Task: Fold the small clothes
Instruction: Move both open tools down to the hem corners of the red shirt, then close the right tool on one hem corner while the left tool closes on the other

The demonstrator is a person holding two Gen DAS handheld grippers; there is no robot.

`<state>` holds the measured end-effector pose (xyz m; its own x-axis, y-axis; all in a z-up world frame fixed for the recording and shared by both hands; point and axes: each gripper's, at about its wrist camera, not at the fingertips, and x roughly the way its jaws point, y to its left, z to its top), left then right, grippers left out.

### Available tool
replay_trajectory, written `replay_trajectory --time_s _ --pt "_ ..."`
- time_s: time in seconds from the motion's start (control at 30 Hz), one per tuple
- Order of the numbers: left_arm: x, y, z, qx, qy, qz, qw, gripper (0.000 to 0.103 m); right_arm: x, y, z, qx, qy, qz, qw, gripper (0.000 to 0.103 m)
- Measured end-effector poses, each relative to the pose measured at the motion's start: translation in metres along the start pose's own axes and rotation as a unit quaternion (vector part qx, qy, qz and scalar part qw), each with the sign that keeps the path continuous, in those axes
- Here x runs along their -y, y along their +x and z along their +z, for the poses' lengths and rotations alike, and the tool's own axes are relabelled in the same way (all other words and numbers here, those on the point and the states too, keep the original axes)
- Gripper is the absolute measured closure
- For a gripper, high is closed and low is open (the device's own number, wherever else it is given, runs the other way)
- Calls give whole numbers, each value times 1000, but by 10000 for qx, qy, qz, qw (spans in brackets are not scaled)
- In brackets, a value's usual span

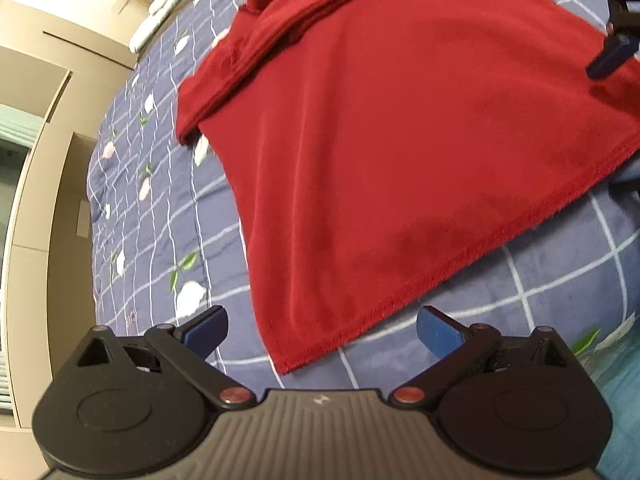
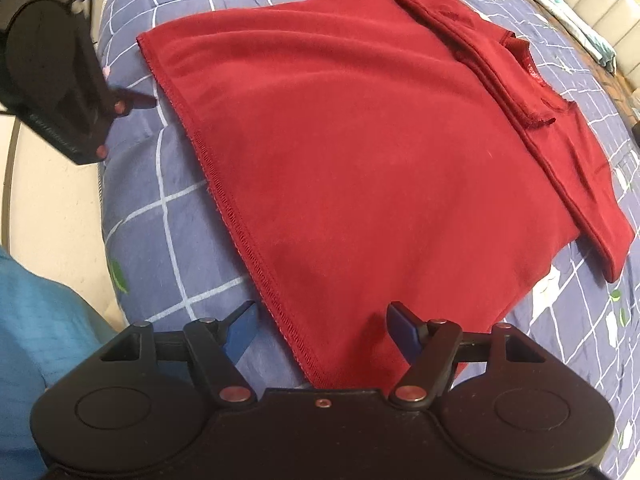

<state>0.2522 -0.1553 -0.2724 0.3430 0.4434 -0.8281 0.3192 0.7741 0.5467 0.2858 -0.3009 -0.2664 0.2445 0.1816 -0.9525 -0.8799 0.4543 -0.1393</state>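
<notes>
Closest in the left wrist view is the left gripper [image 1: 322, 334]. Its two blue fingers [image 1: 436, 334] are spread wide apart and hold nothing. One bottom corner of the red shirt [image 1: 400, 140] lies just in front of the gap between them.

The right gripper [image 2: 322, 330] looks the same. Its jaws are wide open and empty, and the other bottom corner with the stitched hem [image 2: 240, 216] sits right between the fingers, under them.

The shirt lies flat on a blue checked bedspread [image 2: 160, 200] with small flowers on it. The sleeves [image 2: 472, 40] look already folded in over the body, and the collar [image 2: 528, 64] is at the far end, away from both grippers. Further back are a pillow [image 1: 168, 8] and the headboard [image 2: 592, 12].

So the next step looks like this: grab both bottom corners and fold the hem up toward the collar.

To do it well, each gripper should go down low enough to catch all the layers at its corner, not just the top one. Try not to pinch the bedspread too. Both should close at about the same time, lift only a little, and move together so the hem stays straight. Lay the hem down near the collar with the edges lined up.
</notes>
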Motion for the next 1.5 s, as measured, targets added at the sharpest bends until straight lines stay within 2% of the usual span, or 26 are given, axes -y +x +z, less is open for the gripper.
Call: replay_trajectory --time_s 0.17,0.23,0.33,0.37,0.43,0.6,0.73,0.9,1.0,1.1,1.23,1.4,1.5 --pt "-6 2 -11 -59 -25 -67 10000 0 -4 6 1 -102 -78 137 9998 33" --pt "-7 1 -15 -53 -74 -102 9999 0 -3 6 2 -96 -94 147 9998 41" --pt "-8 1 -18 -52 -115 -159 9998 0 -2 2 5 -18 -70 133 9999 75" --pt "-7 2 -19 -35 -130 -193 9997 0 0 0 7 17 -24 95 10000 91" --pt "-6 3 -18 16 -175 -305 9994 0 11 -4 12 45 290 191 9994 95" --pt "0 6 -14 193 -365 -811 9959 0 48 -16 27 164 1351 621 9887 96" --pt "9 15 -6 263 -302 -858 9955 0 78 -24 33 122 2323 1033 9671 96" --pt "14 28 4 300 -311 -856 9954 0 96 -36 36 189 2782 1161 9533 96" --pt "6 33 6 298 -511 -869 9945 0 102 -43 37 252 2953 1201 9475 96" --pt "-7 34 5 381 -798 -712 9935 9 109 -48 38 320 3094 1217 9426 96" --pt "-22 38 2 407 -864 -427 9945 23 115 -52 39 367 3125 1190 9417 96" --pt "-34 39 -7 600 -776 -356 9945 36 113 -56 39 383 3077 1121 9441 96" --pt "-35 36 -10 776 -567 -181 9952 48 109 -56 37 329 3029 1093 9462 96"
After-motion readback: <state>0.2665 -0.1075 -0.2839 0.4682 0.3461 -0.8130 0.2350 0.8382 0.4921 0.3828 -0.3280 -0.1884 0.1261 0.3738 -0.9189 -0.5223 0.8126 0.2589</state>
